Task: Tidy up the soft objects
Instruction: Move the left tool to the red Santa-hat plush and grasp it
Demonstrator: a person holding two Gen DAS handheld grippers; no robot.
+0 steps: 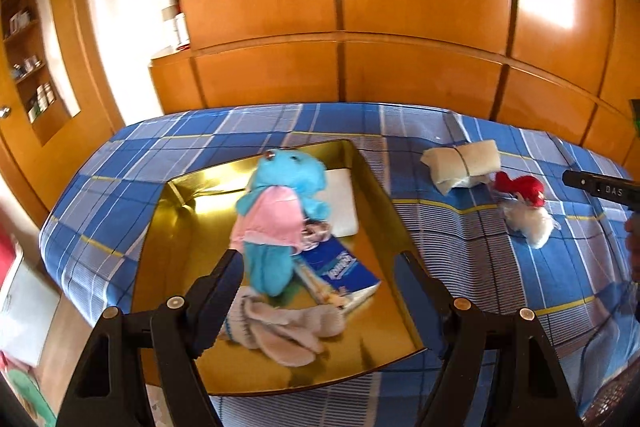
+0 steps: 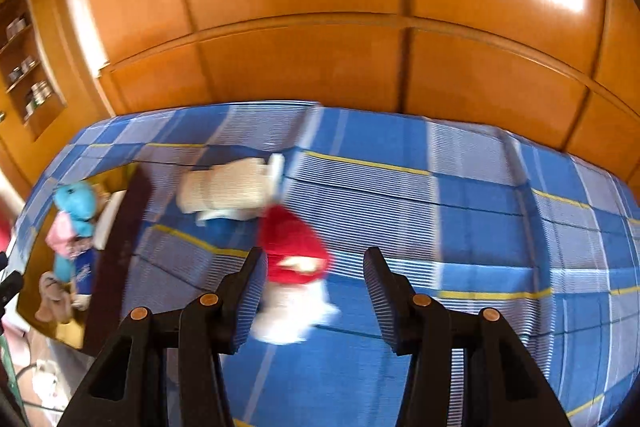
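A: Starting at the left, what's in the gold tray [image 1: 176,211]?

B: A blue plush toy [image 1: 280,203] in a pink top, lying over a tissue pack [image 1: 344,271], with grey socks [image 1: 280,327] at the near end. They look gathered there as the sorted pile. The left gripper [image 1: 320,291] hovers above that tray, fingers wide, holding nothing.

A: And further right?

B: On the bed [image 2: 480,227], a rolled beige cloth [image 2: 224,187], then a red and white soft toy [image 2: 292,267] just beside it, both outside the tray. The right gripper [image 2: 316,291] tilts down over the toy, fingers wide and straddling it, probably about to grasp.
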